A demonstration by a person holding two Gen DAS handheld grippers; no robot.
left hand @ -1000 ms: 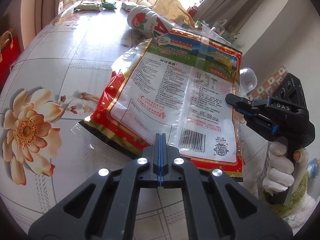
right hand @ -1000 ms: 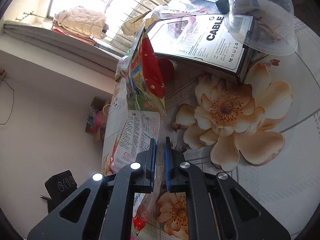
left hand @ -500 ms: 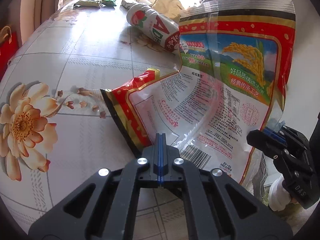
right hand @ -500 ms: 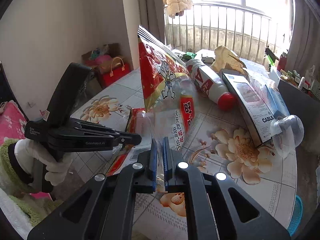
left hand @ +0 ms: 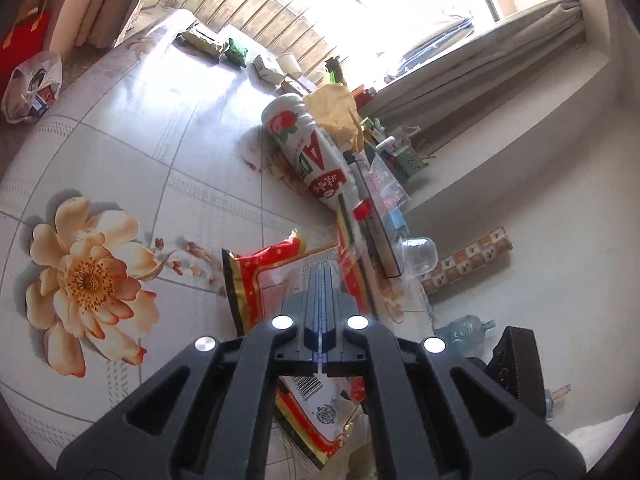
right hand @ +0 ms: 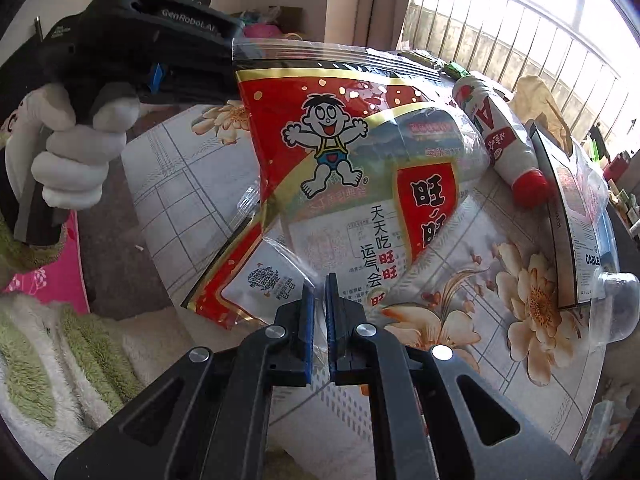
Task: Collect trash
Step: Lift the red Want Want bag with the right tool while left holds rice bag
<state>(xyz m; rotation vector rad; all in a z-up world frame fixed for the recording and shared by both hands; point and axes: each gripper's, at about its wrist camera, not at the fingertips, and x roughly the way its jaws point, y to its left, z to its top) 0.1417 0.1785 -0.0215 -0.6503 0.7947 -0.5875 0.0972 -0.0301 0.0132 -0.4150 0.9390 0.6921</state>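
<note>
Snack bag [right hand: 360, 168] hangs stretched between the two grippers, above the near edge of the tabletop [right hand: 192, 176]. Left gripper [left hand: 320, 280]: jaws fully closed, pinching the bag's clear sealed edge; in the right wrist view this gripper sits at upper left, gripped by a white-gloved hand [right hand: 76, 152], with the bag's top corner clamped in its tip. Right gripper [right hand: 318, 292]: jaws closed to a thin slit on the bag's lower clear edge, film visible between the blue pads.

Readable writing: "GenRobot.AI" on the left gripper body; large red Chinese characters and a cartoon boy with arms spread on the bag front; a barcode and QR code on its back panel. White bottle [right hand: 500, 140] with red cap and strawberry picture shows large red letters "AD". Flat box [right hand: 576, 232] beside the bottle reads "CABLE".

Bag appearance: red and gold border, transparent top strip, clear window in the middle, flat and crumpled, looks empty. Tabletop cover is pale with a grid pattern and large peach flowers [left hand: 86, 280]. Clear plastic dome [right hand: 616, 304] lies at the box's near end.
</note>
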